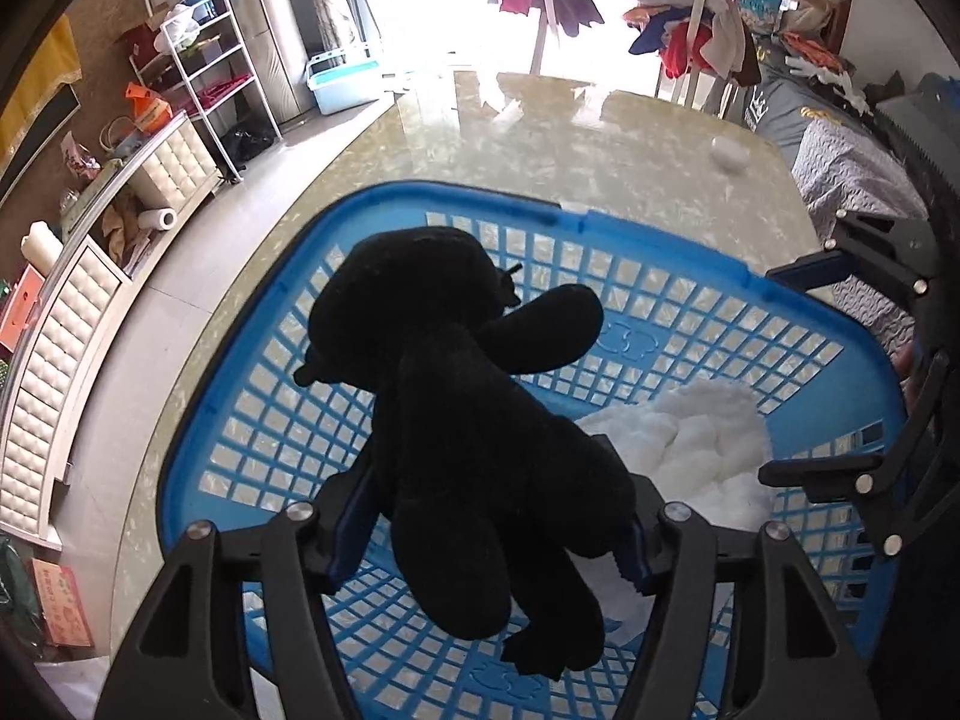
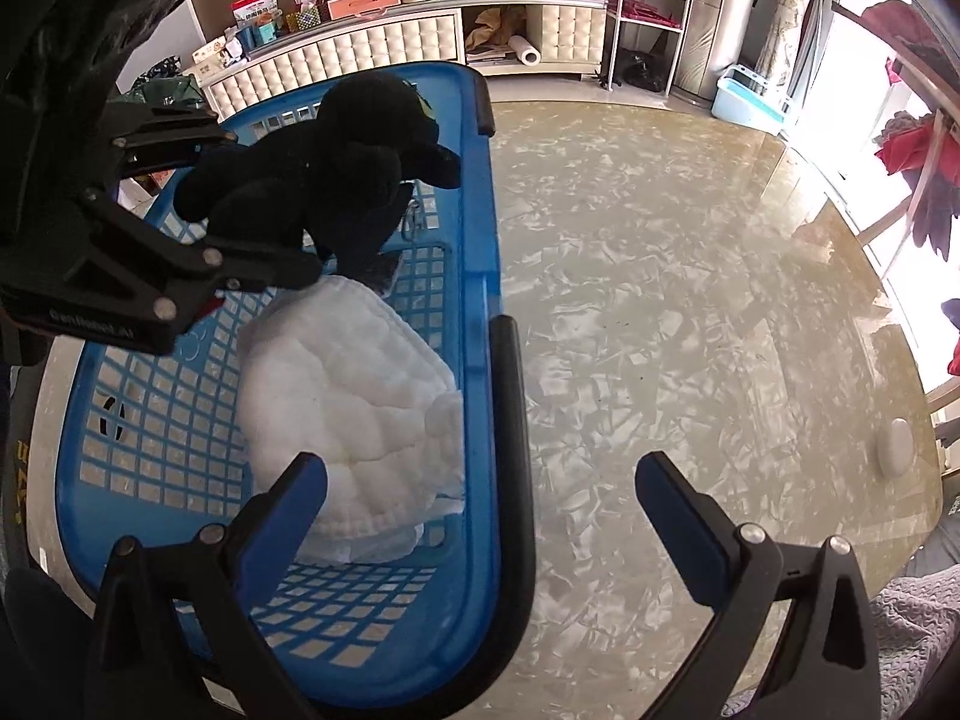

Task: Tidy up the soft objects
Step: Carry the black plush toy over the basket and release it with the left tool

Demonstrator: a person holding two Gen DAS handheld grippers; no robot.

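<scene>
A black plush toy (image 1: 468,420) hangs between the pads of my left gripper (image 1: 492,510), which is shut on its body. The toy is over a blue lattice basket (image 1: 450,195) on the table. A folded white cloth (image 1: 678,438) lies on the basket floor. In the right wrist view the plush toy (image 2: 336,180) is at the far end of the basket (image 2: 480,240), in the left gripper (image 2: 270,204), beyond the white cloth (image 2: 348,390). My right gripper (image 2: 480,498) is open, holds nothing and straddles the basket's near rim; in the left wrist view this right gripper (image 1: 771,372) reaches in from the right.
The basket stands on a glossy marbled table (image 2: 690,300). A small white round object (image 2: 894,450) lies near the table's far edge. Beyond are a white padded cabinet (image 2: 372,54), a wire shelf (image 1: 204,78), a light-blue bin (image 1: 342,81) and a rack of hanging clothes (image 1: 690,30).
</scene>
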